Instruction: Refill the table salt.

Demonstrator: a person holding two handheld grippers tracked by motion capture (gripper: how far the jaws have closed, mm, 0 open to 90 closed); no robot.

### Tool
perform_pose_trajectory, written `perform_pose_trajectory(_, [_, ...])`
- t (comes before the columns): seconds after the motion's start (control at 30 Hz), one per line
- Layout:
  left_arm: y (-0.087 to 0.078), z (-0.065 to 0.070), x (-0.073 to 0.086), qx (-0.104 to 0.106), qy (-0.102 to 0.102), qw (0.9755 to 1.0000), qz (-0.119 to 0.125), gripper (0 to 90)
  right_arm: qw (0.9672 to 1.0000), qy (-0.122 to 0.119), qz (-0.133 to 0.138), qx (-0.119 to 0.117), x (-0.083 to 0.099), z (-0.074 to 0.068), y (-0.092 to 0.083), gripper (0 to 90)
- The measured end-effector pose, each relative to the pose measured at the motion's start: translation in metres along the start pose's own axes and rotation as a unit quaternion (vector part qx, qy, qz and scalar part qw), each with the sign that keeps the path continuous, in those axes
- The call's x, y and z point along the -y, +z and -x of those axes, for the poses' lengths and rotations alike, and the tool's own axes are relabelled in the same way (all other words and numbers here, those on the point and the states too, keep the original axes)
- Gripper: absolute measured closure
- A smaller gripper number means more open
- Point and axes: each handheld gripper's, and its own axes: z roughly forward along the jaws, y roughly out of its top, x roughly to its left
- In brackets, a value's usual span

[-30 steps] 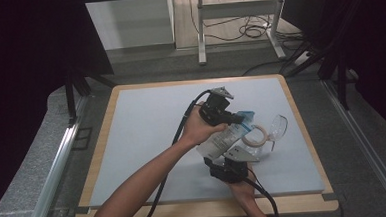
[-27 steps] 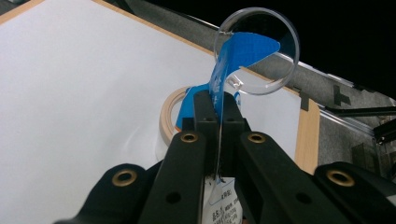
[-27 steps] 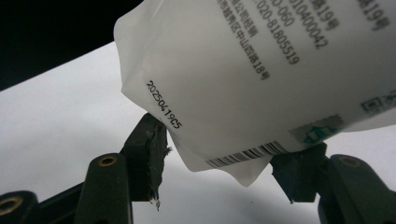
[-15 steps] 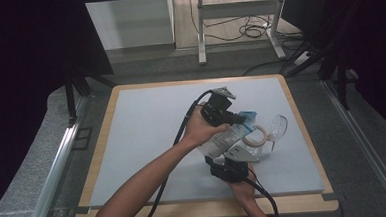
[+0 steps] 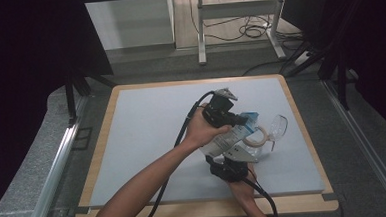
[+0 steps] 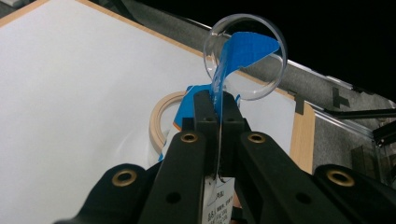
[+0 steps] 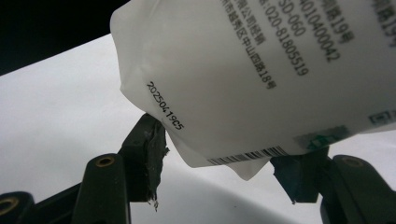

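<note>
White plastic pouch [image 5: 227, 139] with printed text and a blue top [image 6: 243, 51] is being held over the right part of the pale grey table mat [image 5: 147, 136], between both tools. The left gripper [image 6: 217, 105] is pinching the blue top with jaws fully closed. The right gripper [image 7: 224, 163] is clamping the bottom corner of the pouch. A clear glass bowl [image 6: 245, 56] and a wooden ring [image 6: 161, 119] are lying just beyond. I think the thin blue edge could slip out or tear if the hands are pulling apart too hard. Compared with the earlier frames, nothing is changing; both hands are staying in place.
</note>
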Motion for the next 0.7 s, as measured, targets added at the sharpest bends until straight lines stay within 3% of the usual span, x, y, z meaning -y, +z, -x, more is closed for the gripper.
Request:
perform_pose_trajectory(0.4, [0.0072, -0.0044, -0.0069, -0.010, 0.001, 0.9999, -0.013, 90.0, 0.9994, 0.022, 0.002, -0.027, -0.0035, 0.0048, 0.0003, 40.3])
perform_pose_trajectory(0.7, [0.0085, -0.0038, -0.0099, -0.013, 0.004, 0.9998, -0.017, 90.0, 0.9991, 0.027, 0.006, -0.032, -0.0043, 0.0079, -0.0011, 40.2])
